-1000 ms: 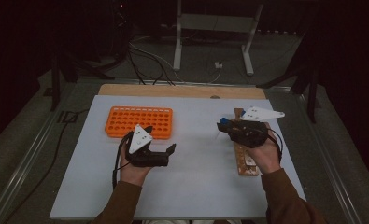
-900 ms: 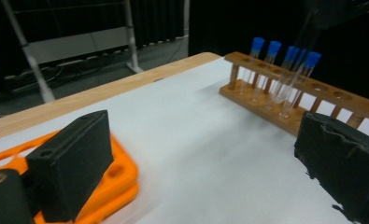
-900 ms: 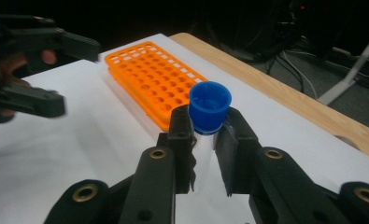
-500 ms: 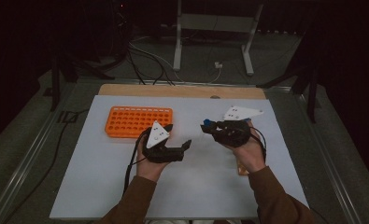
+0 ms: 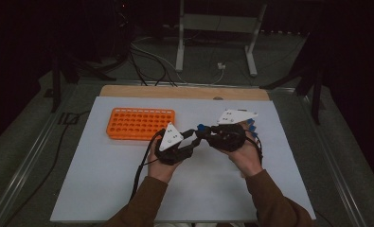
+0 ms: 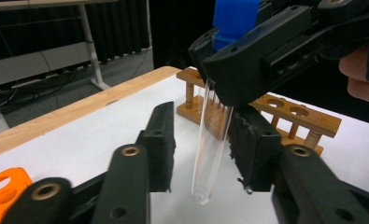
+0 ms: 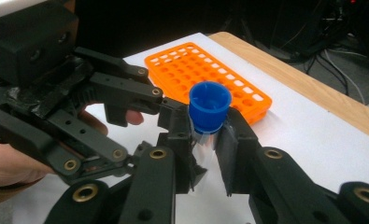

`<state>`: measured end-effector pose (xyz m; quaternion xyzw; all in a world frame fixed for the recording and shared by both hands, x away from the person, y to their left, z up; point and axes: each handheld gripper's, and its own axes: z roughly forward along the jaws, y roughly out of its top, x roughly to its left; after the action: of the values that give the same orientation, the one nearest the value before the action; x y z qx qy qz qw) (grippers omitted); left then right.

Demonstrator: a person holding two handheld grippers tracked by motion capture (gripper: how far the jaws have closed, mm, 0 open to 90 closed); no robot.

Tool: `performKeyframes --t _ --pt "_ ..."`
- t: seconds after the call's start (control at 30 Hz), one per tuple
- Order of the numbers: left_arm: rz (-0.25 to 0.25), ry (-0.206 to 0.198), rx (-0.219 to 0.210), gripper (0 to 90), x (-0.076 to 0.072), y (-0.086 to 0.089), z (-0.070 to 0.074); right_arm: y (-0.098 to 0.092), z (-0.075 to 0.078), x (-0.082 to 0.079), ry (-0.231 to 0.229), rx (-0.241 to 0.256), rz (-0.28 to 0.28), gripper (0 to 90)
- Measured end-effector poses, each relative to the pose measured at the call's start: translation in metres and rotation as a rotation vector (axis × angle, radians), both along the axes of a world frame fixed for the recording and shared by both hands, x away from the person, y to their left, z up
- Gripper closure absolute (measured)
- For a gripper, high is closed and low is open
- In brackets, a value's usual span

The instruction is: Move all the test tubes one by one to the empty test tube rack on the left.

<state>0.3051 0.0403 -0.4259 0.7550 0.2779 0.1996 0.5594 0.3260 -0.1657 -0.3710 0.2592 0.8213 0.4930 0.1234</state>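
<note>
A clear test tube [image 6: 212, 140] with a blue cap [image 7: 210, 106] hangs upright above the white table mat. My right gripper [image 7: 206, 126] is shut on it just under the cap. In the high view the two grippers meet at the table's middle, the right gripper [image 5: 202, 131] coming from the right and the left gripper [image 5: 190, 138] from the left. My left gripper [image 6: 203, 140] is open, with its jaws on either side of the tube's lower half and a gap on both sides. The tube's round bottom [image 6: 202, 197] is free.
An orange tube rack [image 5: 139, 124] with several empty holes lies at the left back of the white mat [image 5: 104, 179]. A wooden tube rack [image 6: 303, 116] stands to the right, behind the right hand, with blue caps [image 5: 251, 124] beside it. A wooden board edge [image 5: 184, 92] runs along the back.
The right gripper carried the capped tube leftward from the wooden rack. The left gripper moved right to meet it, and its open jaws now flank the tube.
</note>
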Motion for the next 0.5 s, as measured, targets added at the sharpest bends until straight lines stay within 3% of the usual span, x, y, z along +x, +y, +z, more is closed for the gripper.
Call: performKeyframes --t 0.17,0.3,0.4,0.5 --pt "-0.035 -0.009 0.012 76.2 -0.001 -0.002 -0.002 0.001 -0.002 0.000 0.004 -0.004 0.002 77.1" --pt "-0.037 -0.015 0.015 78.0 0.000 -0.003 -0.002 -0.001 -0.002 0.000 0.008 0.006 -0.002 75.7" --pt "-0.028 -0.009 0.017 78.1 0.001 0.000 -0.002 -0.003 -0.002 -0.002 -0.003 0.016 -0.001 68.6" --pt "-0.002 0.000 0.010 78.2 0.005 0.005 -0.002 -0.013 0.002 -0.004 -0.028 0.042 -0.025 50.0"
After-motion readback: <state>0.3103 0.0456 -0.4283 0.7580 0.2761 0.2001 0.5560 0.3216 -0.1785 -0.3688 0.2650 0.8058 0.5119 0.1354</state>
